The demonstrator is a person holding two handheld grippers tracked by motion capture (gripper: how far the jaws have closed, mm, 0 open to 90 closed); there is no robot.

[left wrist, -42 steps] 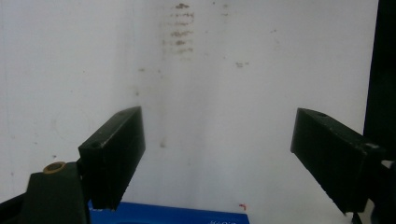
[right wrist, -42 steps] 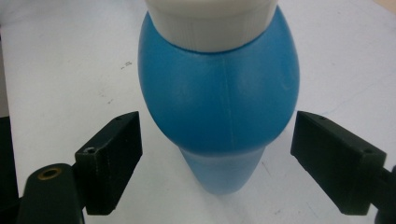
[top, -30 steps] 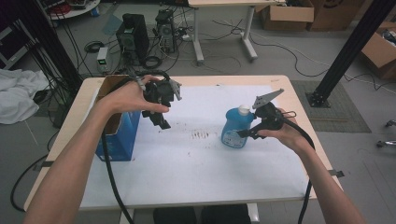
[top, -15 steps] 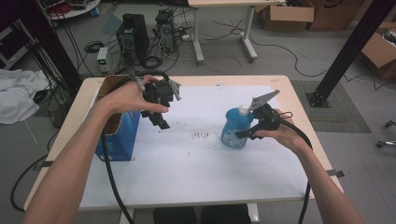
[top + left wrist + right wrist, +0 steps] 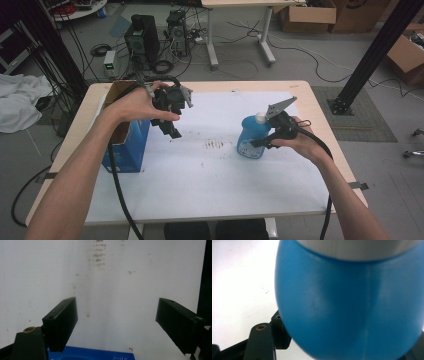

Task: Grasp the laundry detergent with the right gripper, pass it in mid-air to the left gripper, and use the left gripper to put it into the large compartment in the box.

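Bottle, blue with a white cap, stands upright on the white mat right of centre, well apart from the blue box at the table's left edge. Right gripper is at the bottle's right side; its jaws have just been closing, and the right gripper view has the blue body swelling between them, one jaw tucked against its lower left flank. Whether both pads press firmly I cannot tell, so I count the bottle as bracketed, not yet secured. Left gripper hangs over the mat beside the box, jaws wide apart with nothing between them. Judgement: step in hand is the grasp. The body is rounded and smooth, so close squarely across the widest part, keep the hand level, and finish the squeeze before lifting, or the bottle may tip or slide out.
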